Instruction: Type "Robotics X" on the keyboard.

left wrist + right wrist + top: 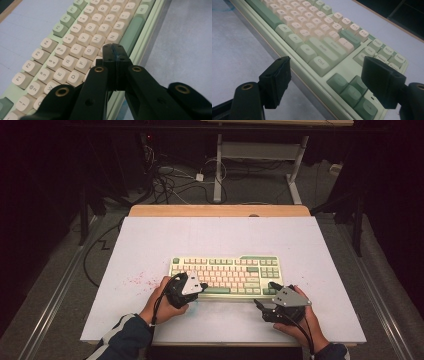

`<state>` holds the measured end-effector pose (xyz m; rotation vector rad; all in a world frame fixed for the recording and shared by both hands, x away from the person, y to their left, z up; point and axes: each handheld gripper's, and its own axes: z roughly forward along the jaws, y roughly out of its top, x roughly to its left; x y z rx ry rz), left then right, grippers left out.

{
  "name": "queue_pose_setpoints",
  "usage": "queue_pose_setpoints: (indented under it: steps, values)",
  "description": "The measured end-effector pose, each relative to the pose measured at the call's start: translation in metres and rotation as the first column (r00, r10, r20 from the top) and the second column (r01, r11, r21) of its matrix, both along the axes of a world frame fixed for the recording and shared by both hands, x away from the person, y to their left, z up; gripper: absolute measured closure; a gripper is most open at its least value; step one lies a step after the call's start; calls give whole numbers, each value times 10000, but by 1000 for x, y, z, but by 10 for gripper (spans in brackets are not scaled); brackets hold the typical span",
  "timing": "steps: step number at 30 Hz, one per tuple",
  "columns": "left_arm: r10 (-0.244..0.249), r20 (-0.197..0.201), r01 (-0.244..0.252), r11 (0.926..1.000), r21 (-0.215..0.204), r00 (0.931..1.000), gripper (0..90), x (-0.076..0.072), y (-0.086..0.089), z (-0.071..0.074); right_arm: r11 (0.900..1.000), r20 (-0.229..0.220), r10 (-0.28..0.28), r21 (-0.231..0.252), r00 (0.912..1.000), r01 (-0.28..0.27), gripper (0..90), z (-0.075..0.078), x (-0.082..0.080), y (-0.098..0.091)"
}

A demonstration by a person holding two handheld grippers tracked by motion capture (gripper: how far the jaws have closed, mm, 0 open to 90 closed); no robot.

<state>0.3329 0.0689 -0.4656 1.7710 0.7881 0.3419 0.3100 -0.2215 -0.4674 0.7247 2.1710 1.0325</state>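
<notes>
A cream and green keyboard point(225, 276) lies in the middle of the white table top point(150, 240). My left gripper point(200, 285) sits at the keyboard's front left, its jaws shut together with nothing between them. In the left gripper view the closed tips point(114, 47) hover over the bottom letter row by the green space bar point(132, 32), near the N key. My right gripper point(260, 306) rests off the keyboard's front right corner with its jaws wide open. In the right gripper view the keyboard point(317, 50) and its green arrow keys point(352, 92) lie between and beyond the two pads.
Faint red specks point(136, 280) mark the board left of the keyboard. A wooden table edge point(220, 210) runs along the back, with desk legs and cables point(170, 180) on the floor beyond. Bare board surrounds the keyboard.
</notes>
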Motion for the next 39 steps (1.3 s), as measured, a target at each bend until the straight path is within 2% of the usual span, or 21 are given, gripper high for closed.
queue_pose_setpoints:
  steps: [8, 19, 39]
  values:
    - [-15, -75, 17, 9996, 280, 10000, 872, 1, 0, -5, 10000, -15, -21, -65, 10000, 21, 243, 0, 0, 0]
    - [81, -107, -76, 9990, 451, 9999, 871, 4, 2, -8, 10000, -10, 27, -81, 10000, -27, 244, 0, 0, 1]
    - [158, -150, -152, 9990, 423, 9998, 870, 6, 5, -8, 9999, -13, 63, -117, 10000, -64, 246, -1, -1, 2]
